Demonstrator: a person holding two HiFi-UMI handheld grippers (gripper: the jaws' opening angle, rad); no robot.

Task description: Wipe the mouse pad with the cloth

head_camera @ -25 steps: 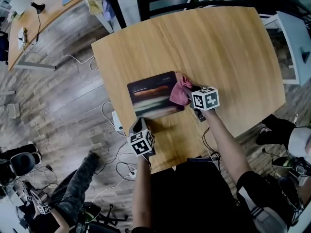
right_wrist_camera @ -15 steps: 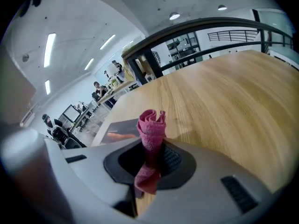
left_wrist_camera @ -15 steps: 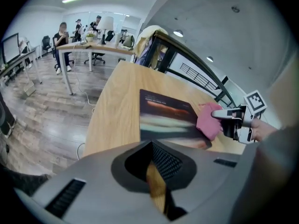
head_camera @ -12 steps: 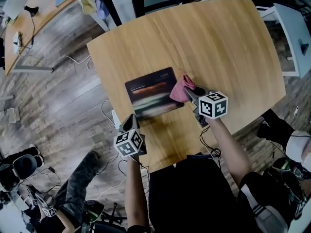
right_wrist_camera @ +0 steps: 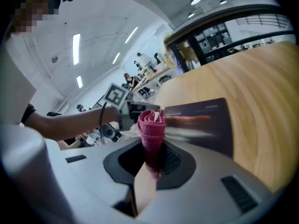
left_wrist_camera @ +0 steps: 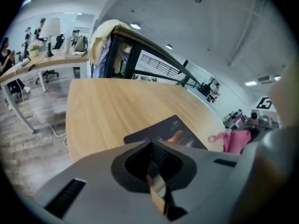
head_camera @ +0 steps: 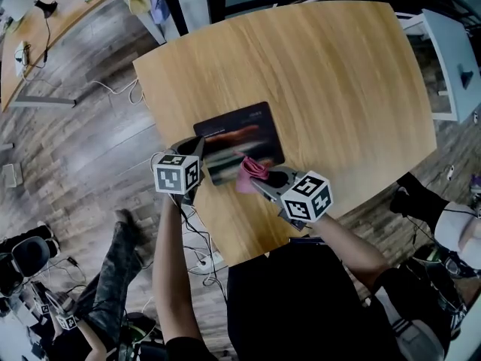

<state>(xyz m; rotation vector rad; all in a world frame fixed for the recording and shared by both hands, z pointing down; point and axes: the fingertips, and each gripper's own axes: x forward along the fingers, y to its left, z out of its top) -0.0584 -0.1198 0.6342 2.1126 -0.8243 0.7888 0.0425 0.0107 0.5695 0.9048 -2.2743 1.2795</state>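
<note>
On the near edge of the dark, red-streaked mouse pad (head_camera: 239, 143) sits the rolled pink cloth (head_camera: 250, 173), pinched in the right gripper's (head_camera: 259, 180) fingers. The pad's long axis runs crosswise ahead. The left gripper (head_camera: 198, 149), fingers pressed together, waits at the pad's left edge on the tabletop (head_camera: 338, 89).

A light wooden table (head_camera: 338, 66) fills the middle of the head view. Grey plank floor (head_camera: 75, 164) lies at left, strewn with white cables (head_camera: 124, 92). A second desk (head_camera: 60, 13) crosses the upper left corner. Strip lights (right_wrist_camera: 76, 43) line the pale ceiling (right_wrist_camera: 107, 13).
</note>
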